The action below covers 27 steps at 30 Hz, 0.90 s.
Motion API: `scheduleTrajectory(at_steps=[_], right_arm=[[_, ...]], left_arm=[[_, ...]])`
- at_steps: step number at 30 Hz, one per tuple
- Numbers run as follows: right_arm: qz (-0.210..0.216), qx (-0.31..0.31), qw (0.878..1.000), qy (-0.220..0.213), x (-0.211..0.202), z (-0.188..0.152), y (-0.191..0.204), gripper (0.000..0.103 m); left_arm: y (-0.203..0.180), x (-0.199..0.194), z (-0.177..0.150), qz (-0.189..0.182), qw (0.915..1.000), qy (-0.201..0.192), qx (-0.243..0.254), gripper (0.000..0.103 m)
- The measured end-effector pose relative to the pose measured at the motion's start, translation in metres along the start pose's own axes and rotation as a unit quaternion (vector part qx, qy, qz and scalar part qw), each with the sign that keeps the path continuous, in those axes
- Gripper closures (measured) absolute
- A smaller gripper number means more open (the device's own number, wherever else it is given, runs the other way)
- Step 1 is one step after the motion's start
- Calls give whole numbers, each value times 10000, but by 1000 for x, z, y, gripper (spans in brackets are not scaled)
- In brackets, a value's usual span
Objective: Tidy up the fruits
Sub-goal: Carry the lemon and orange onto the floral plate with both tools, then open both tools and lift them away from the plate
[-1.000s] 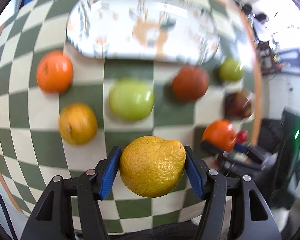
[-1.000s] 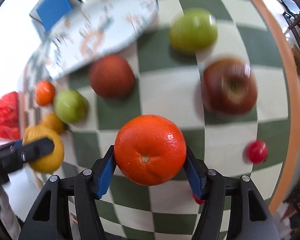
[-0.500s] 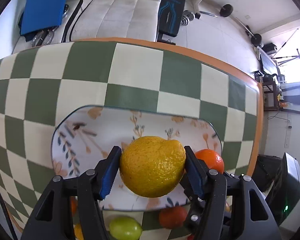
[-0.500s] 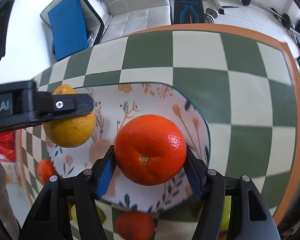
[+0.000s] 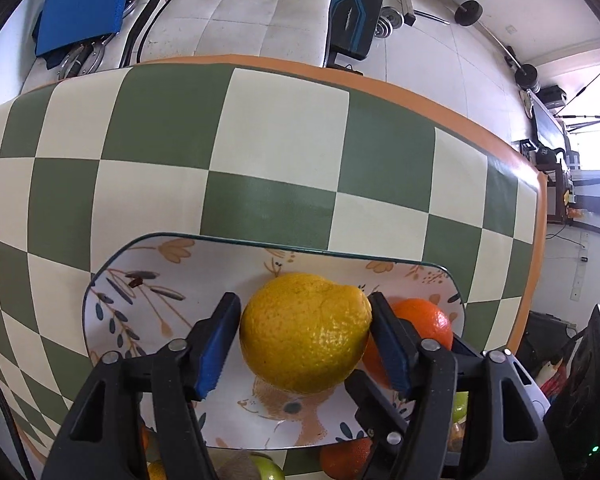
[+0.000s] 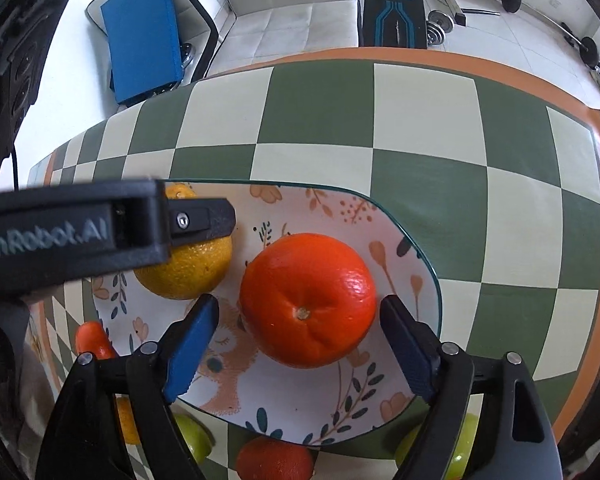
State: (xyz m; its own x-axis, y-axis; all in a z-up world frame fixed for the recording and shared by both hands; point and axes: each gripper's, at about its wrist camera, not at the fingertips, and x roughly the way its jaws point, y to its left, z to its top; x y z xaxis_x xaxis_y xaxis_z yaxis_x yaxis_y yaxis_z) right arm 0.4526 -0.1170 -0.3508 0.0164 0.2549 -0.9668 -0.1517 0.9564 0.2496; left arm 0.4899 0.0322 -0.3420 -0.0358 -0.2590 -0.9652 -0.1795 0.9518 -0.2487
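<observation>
A yellow-orange citrus fruit (image 5: 304, 332) sits between the blue pads of my left gripper (image 5: 300, 340), which is shut on it just over the floral plate (image 5: 140, 292). A bright orange (image 6: 308, 300) rests on the same plate (image 6: 400, 280), with my right gripper (image 6: 298, 336) open around it and a gap at each pad. From the right wrist view the left gripper's black body (image 6: 80, 236) reaches in from the left and covers part of the yellow fruit (image 6: 188, 268). In the left wrist view the orange (image 5: 420, 324) shows behind the right finger.
The plate lies on a green-and-cream checkered tablecloth (image 5: 276, 140) with an orange border. Loose fruit lies on the near side of the plate: a green apple (image 6: 192, 440), a reddish orange (image 6: 274, 460), another green fruit (image 6: 460, 440). Beyond the table's far edge are a sofa and gym gear.
Both grippers carried their fruit from the loose pile to over the plate. The right gripper's jaws have now spread and the orange lies on the plate. The left stays clamped.
</observation>
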Motion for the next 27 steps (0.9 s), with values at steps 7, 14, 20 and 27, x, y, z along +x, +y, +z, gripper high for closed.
scheduleTrajectory(at_steps=[7,14,20,27], right_arm=[[-211,224,9995,-102,-24,-14,-3,7],[-846,292,9955,-300,-54,-41,1,7],[-927,394,9934,-558,-86,-67,8,7],[-1112,356,9886,-946,-134,-105,25,7]], left_arm=[[-4,-25,-5,281,9989,-298,217,17],[6,-60,-40,1036,9891,-985,354,17],[16,-84,-83,1250,9826,-1319,389,17],[10,-121,-138,1324,9750,-1679,610,17]])
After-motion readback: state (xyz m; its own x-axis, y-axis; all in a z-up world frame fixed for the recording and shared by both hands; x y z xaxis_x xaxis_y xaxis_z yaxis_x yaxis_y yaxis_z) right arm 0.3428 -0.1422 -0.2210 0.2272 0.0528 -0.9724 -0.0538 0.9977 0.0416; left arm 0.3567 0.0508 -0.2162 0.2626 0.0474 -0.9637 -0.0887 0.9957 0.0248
